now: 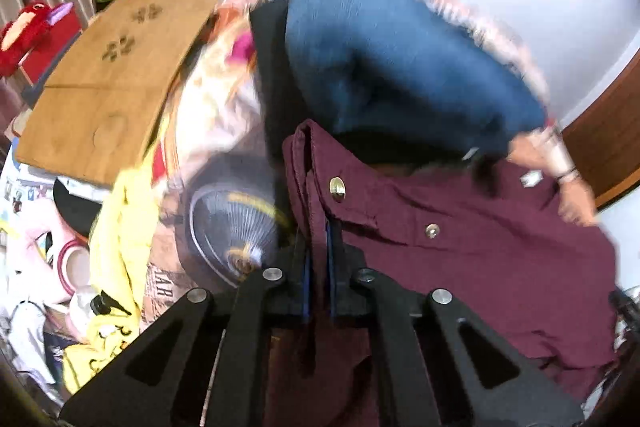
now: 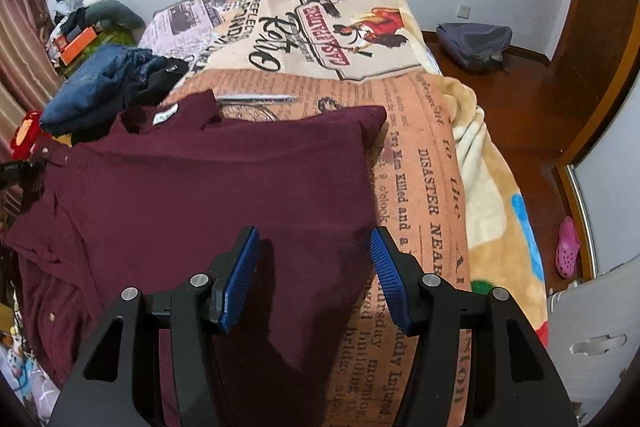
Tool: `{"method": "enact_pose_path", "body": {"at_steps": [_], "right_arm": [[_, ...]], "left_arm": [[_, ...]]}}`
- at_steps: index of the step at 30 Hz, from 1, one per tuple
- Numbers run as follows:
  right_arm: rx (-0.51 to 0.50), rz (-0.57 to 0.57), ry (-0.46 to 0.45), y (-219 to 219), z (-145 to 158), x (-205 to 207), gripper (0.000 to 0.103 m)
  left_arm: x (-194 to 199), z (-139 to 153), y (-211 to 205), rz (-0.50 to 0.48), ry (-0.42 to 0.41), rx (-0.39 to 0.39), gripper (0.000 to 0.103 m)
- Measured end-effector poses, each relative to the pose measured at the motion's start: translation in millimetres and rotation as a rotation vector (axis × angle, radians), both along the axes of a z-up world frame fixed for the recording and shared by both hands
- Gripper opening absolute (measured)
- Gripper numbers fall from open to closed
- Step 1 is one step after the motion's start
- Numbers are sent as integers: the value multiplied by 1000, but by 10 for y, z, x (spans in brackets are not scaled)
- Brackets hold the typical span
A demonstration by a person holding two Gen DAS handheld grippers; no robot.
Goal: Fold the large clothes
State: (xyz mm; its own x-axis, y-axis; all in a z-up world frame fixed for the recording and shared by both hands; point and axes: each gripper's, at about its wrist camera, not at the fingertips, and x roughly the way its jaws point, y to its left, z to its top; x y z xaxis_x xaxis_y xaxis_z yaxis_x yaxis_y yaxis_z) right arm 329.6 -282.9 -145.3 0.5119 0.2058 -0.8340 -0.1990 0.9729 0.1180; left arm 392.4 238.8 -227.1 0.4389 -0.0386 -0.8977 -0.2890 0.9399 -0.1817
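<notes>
Blur: the left wrist view is smeared by motion, so the blue jeans [image 1: 392,47] and the printed bedcover [image 1: 208,131] under them are hard to read.
Hidden: a person's hand [image 1: 568,187] at the far edge of the maroon shirt [image 1: 460,247] is partly cut off by blur; what it does cannot be told.
Left gripper [image 1: 318,239]: its jaws are closed tight on a fold of the shirt's button edge, the cloth pinched between the blue pads.
Right gripper [image 2: 314,267]: its jaws stand about half open and hold nothing; the blue pads [image 2: 240,279] hover over the shirt.
Shirt: it lies spread on the bedcover [image 2: 420,187], its folded right edge under the right gripper, collar pointing away.
Jeans: heaped beside the collar, at the far left.
</notes>
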Motion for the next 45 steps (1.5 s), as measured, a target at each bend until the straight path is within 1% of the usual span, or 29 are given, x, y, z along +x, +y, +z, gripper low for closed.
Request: {"method": "enact_pose_path", "body": {"at_steps": [2, 3, 4, 6, 7, 10, 12, 14, 15, 17, 19, 20, 22, 24, 27, 31, 34, 35, 38, 41, 45], "right_arm": [[-22, 0, 19, 34, -105, 5, 54], [-30, -1, 19, 44, -129, -1, 54], [-33, -3, 10, 47, -151, -21, 54], [-28, -4, 4, 32, -124, -41, 54], [-27, -3, 11, 28, -105, -41, 54], [-35, -2, 24, 28, -23, -39, 54], [-48, 1, 3, 41, 66, -77, 54], [-53, 10, -27, 56, 162, -149, 54], [-53, 13, -37, 62, 193, -178, 54], [-49, 20, -61, 71, 281, -267, 54], [-39, 29, -73, 78, 347, -356, 54], [-39, 33, -76, 84, 375, -403, 54], [-46, 39, -87, 101, 402, -483, 54], [-52, 52, -96, 110, 425, -591, 55], [-59, 59, -96, 122, 412, -715, 55], [-54, 60, -71, 97, 322, -881, 55], [-47, 49, -48, 62, 243, -988, 55], [-43, 43, -40, 49, 227, -1025, 55], [-24, 29, -29, 21, 199, -1138, 55], [-41, 20, -16, 19, 141, -1225, 55], [-24, 20, 40, 20, -40, -1277, 55]], "left_arm": [[-27, -260, -28, 4, 64, 29, 14], [-73, -337, -24, 5, 75, 30, 19], [-133, -396, -22, 7, 73, 21, 21], [-245, -392, -8, 6, 59, 13, 28], [-323, -376, 27, 2, 61, 13, 29], [-428, -226, 59, -27, 59, 39, 29], [-529, -107, 73, -47, 39, 69, 30], [-644, 37, 30, -64, 15, 100, 37], [-723, 112, 9, -72, -1, 120, 45], [-901, 239, -37, -92, -35, 165, 49], [-1053, 334, -110, -112, -48, 202, 54], [-1143, 359, -134, -118, -54, 213, 56], [-1260, 388, -137, -125, -57, 216, 65], [-1382, 381, -130, -126, -51, 197, 68], [-1531, 314, -130, -118, -36, 158, 69], [-1754, 107, -99, -107, 20, 98, 69], [-1896, -87, -81, -98, 57, 26, 69], [-1949, -145, -76, -97, 65, -10, 69], [-2060, -242, -112, -110, 71, -77, 69], [-2149, -380, -205, -133, 92, -110, 69], [-2203, -616, -293, -129, 143, -165, 69]]}}
